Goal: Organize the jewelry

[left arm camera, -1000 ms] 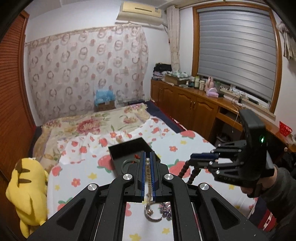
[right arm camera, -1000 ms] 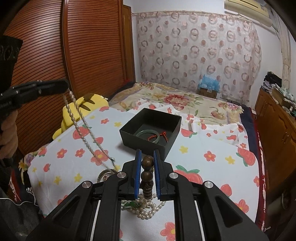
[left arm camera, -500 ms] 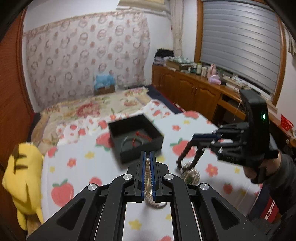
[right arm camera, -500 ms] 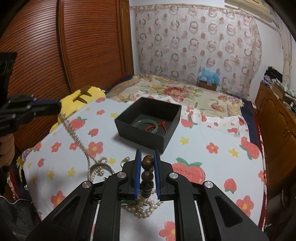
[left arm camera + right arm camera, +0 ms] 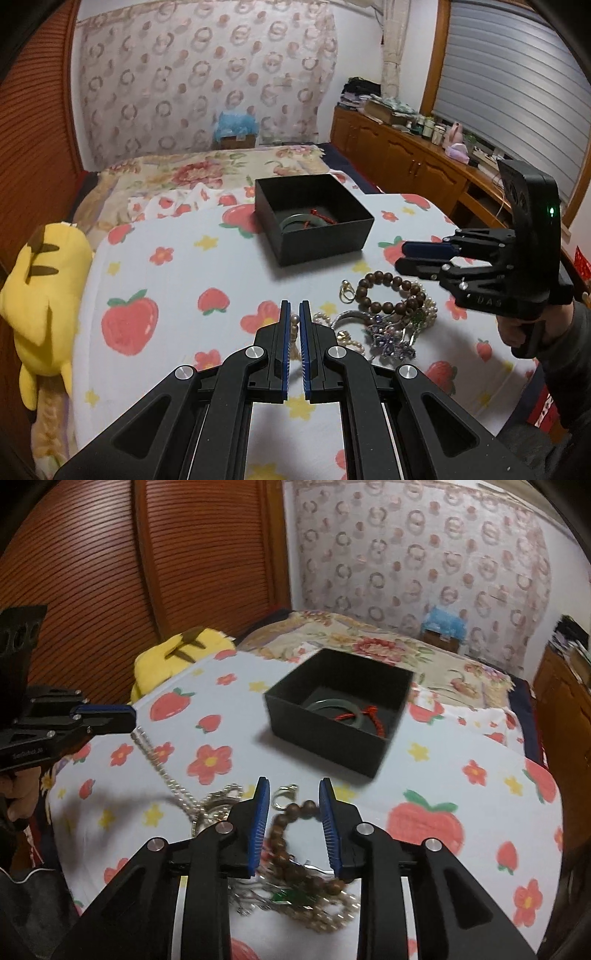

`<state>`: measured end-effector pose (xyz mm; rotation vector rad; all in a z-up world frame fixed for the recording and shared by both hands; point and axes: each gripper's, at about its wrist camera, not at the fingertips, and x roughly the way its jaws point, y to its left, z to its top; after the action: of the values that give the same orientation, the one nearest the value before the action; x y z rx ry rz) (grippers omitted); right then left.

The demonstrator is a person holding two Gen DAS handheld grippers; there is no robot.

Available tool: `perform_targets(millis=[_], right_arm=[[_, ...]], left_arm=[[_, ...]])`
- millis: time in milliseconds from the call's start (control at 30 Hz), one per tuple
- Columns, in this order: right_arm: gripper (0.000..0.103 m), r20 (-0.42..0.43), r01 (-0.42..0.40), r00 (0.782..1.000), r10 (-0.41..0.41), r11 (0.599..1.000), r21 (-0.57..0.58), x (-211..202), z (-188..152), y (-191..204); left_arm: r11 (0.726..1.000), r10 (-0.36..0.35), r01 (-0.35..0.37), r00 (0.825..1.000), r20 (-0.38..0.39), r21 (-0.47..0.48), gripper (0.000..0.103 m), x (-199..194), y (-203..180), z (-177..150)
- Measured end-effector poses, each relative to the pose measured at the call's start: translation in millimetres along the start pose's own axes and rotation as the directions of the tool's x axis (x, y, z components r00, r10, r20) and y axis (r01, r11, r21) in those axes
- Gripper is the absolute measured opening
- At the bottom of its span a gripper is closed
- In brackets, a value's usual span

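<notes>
An open black box (image 5: 314, 218) (image 5: 340, 712) stands on the strawberry-print bedspread and holds a green bangle (image 5: 332, 706) with a red cord. A heap of jewelry lies in front of it: a brown wooden bead bracelet (image 5: 388, 291) (image 5: 291, 830), pearls, a purple piece. My left gripper (image 5: 294, 310) is shut on a pearl necklace (image 5: 155, 755) that runs down to the heap. My right gripper (image 5: 295, 794) is open just above the bead bracelet, which lies on the bed.
A yellow plush toy (image 5: 40, 280) lies at the bed's left edge. Wooden cabinets (image 5: 406, 162) with clutter line the right wall. A slatted wooden wardrobe (image 5: 147, 554) stands on the left. Patterned curtains hang at the back.
Both grippers have come down toward the bed. My right gripper has opened and let go of the bead bracelet, which now lies on the heap. The pearl necklace has slackened.
</notes>
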<state>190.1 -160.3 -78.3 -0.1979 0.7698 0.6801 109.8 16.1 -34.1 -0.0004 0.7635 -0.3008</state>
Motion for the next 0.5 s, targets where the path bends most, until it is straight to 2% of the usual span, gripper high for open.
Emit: perform_targets(millis=[100, 200, 367, 500], right_arm=[[0.030, -0.050, -0.059, 0.997, 0.058, 0.998, -0.032, 20.2, 2.3, 11.6], [0.026, -0.119, -0.107, 0.988, 0.100, 0.993, -0.051, 40.6, 3.1, 17.3], [0.022, -0.217, -0.141, 0.969, 0.120, 0.987, -0.084, 61.0, -0.3, 22.6], [0.012, -0.252, -0.134, 0.963, 0.096, 0.981, -0.139, 69.4, -2.9, 31.1]], left_arm=[[1.000, 0.005, -0.005, 1.000, -0.001, -0.008, 0.004, -0.3, 4.0, -1.2], [1.000, 0.007, -0.007, 1.000, -0.002, -0.015, 0.004, 0.5, 6.7, -1.5], [1.000, 0.002, -0.002, 1.000, -0.010, -0.020, 0.004, 3.8, 8.4, -3.5], [1.000, -0.004, 0.003, 1.000, -0.021, -0.021, 0.004, 8.0, 9.1, -5.6]])
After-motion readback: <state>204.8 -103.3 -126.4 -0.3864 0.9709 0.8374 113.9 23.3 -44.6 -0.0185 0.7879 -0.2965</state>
